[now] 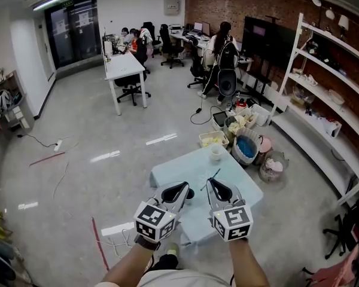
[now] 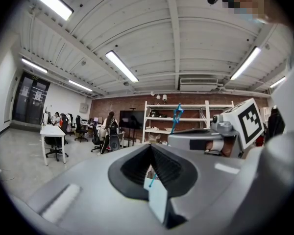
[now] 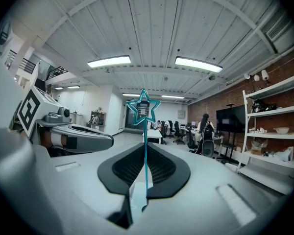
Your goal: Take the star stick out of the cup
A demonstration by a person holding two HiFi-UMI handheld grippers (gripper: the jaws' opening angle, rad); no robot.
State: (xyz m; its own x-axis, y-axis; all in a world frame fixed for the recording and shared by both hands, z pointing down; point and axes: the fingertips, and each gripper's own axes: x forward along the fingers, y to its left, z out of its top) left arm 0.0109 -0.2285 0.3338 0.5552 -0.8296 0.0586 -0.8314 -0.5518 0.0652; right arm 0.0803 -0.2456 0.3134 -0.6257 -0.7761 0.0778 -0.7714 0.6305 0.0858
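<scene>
Wide open across the left of the head view: bare floor [image 1: 78, 160], room to swing freely. Lower left, though, a power strip [image 1: 116, 229] and loose cables [image 1: 124, 242] underfoot. Dead centre, small table [image 1: 245, 187], top mostly bare, just a cup [image 1: 216, 152] near the far edge. Tight between left gripper [image 1: 185, 187] and right gripper [image 1: 211, 182], side by side above the near half, only a narrow gap, with a thin star stick [image 1: 216, 173] slanting across it. Beyond the table, crowded: bins [image 1: 246, 147] and baskets [image 1: 273, 166] packed close at the far right corner. Further right, tall shelving [image 1: 323, 100] walling off that side. Far back, desks [image 1: 124, 67] and seated people, well apart.
</scene>
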